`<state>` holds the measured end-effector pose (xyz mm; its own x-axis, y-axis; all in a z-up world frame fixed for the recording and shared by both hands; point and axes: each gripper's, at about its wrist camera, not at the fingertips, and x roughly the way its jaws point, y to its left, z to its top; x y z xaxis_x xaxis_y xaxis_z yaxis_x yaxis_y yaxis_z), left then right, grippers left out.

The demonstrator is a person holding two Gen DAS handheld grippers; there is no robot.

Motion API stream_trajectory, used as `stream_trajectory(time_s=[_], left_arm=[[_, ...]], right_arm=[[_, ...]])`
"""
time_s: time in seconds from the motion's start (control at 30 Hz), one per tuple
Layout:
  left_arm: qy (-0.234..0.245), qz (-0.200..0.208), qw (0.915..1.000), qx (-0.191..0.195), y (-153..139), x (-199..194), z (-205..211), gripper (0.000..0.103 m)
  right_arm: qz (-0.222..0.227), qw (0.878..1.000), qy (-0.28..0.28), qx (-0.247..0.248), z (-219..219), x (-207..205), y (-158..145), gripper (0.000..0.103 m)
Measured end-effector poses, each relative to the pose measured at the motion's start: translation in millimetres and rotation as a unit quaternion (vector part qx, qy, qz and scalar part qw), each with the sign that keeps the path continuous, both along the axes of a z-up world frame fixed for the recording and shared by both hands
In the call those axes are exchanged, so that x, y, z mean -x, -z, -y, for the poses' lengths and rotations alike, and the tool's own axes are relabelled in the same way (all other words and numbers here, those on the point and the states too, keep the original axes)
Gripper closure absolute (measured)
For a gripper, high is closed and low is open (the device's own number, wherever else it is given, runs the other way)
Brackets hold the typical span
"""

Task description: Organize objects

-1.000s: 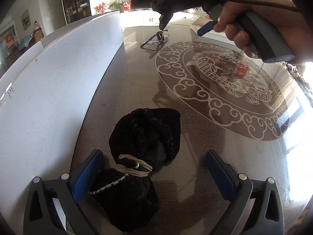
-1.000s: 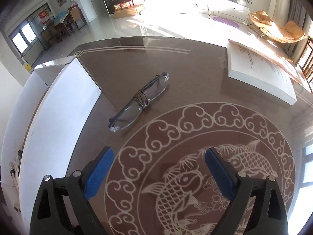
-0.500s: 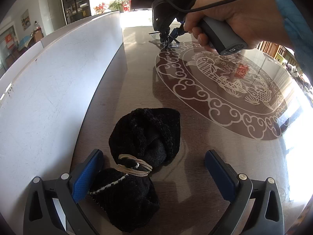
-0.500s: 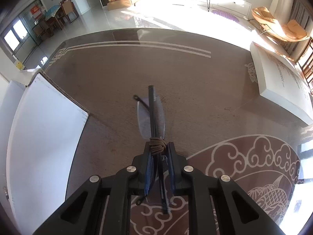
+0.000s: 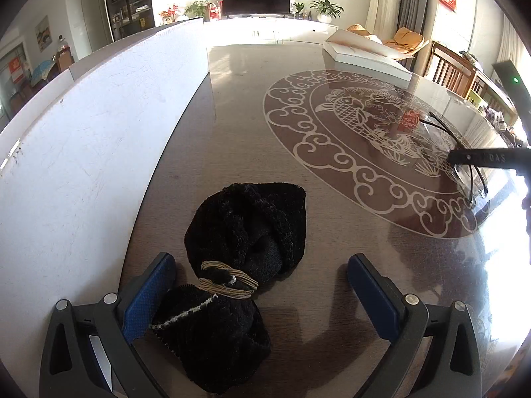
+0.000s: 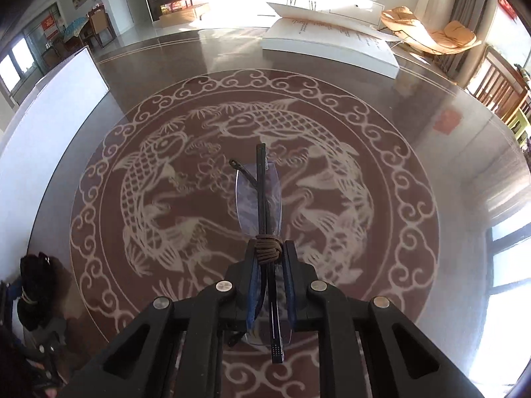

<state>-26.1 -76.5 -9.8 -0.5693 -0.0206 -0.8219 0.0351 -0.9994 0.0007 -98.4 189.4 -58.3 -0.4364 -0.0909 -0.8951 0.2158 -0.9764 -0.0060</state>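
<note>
A black knitted bundle (image 5: 245, 258) tied with a tan band lies on the brown table, between the fingers of my left gripper (image 5: 262, 295), which is open around its near half. My right gripper (image 6: 268, 262) is shut on folded glasses (image 6: 260, 199) bound with brown cord and holds them above the fish pattern. In the left wrist view the glasses (image 5: 464, 165) and the right gripper's tip (image 5: 453, 158) show at the far right. The bundle (image 6: 36, 285) also shows at the lower left of the right wrist view.
A tall white board (image 5: 93, 139) stands along the table's left side, close to the bundle. An open white book (image 6: 332, 43) lies at the far side of the table. Chairs (image 6: 497, 89) stand past the right edge.
My right gripper closed on the glasses at the far end, lifted them and carried them back over the fish pattern to the right. My left gripper and the bundle have not moved.
</note>
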Motion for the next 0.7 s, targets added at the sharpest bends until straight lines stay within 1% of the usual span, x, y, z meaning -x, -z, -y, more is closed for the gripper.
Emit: stream_trajectory(time_s=[0.07, 0.17, 0.23, 0.3, 0.37, 0.4, 0.43, 0.47, 0.5, 0.6, 0.7], left_arm=[[0.000, 0.000, 1.0000, 0.000, 0.1, -0.1, 0.0, 0.000], [0.000, 0.000, 1.0000, 0.000, 0.2, -0.3, 0.1, 0.000], [0.000, 0.000, 1.0000, 0.000, 0.1, -0.4, 0.2, 0.000], [0.000, 0.000, 1.0000, 0.000, -0.1, -0.5, 0.1, 0.000], [0.000, 0.000, 1.0000, 0.000, 0.1, -0.7, 0.3, 0.000], [0.000, 0.000, 1.0000, 0.000, 0.1, -0.7, 0.2, 0.000], [0.000, 0.000, 1.0000, 0.000, 0.2, -0.7, 0.2, 0.000], [0.000, 0.000, 1.0000, 0.000, 0.2, -0.7, 0.3, 0.000], [0.000, 0.000, 1.0000, 0.000, 0.1, -0.7, 0.3, 0.000], [0.000, 0.000, 1.0000, 0.000, 0.2, -0.7, 0.3, 0.000], [0.000, 0.000, 1.0000, 0.000, 0.2, -0.7, 0.4, 0.000]], right_arm=[[-0.014, 1.000, 0.001, 0.005, -15.9, -35.4, -0.4, 0.088], [-0.036, 0.999, 0.012, 0.022, -31.2, -74.3, -0.9, 0.088], [-0.050, 0.998, 0.022, 0.036, -39.3, -88.3, -1.0, 0.088], [-0.063, 0.997, 0.028, 0.045, -40.1, -93.2, -0.2, 0.086], [-0.073, 0.996, 0.026, 0.049, -39.4, -93.2, 1.0, 0.077], [-0.074, 0.996, 0.024, 0.047, -37.1, -93.0, 1.1, 0.058], [-0.076, 0.996, 0.022, 0.043, -33.9, -91.1, 2.2, 0.046], [-0.083, 0.996, 0.020, 0.040, -31.0, -91.6, 2.0, 0.028], [-0.089, 0.995, 0.016, 0.036, -27.5, -89.1, 2.4, 0.024], [-0.084, 0.996, 0.001, 0.025, -18.5, -88.1, 9.7, 0.023], [-0.093, 0.996, -0.012, 0.008, -9.8, -90.9, 10.5, 0.022]])
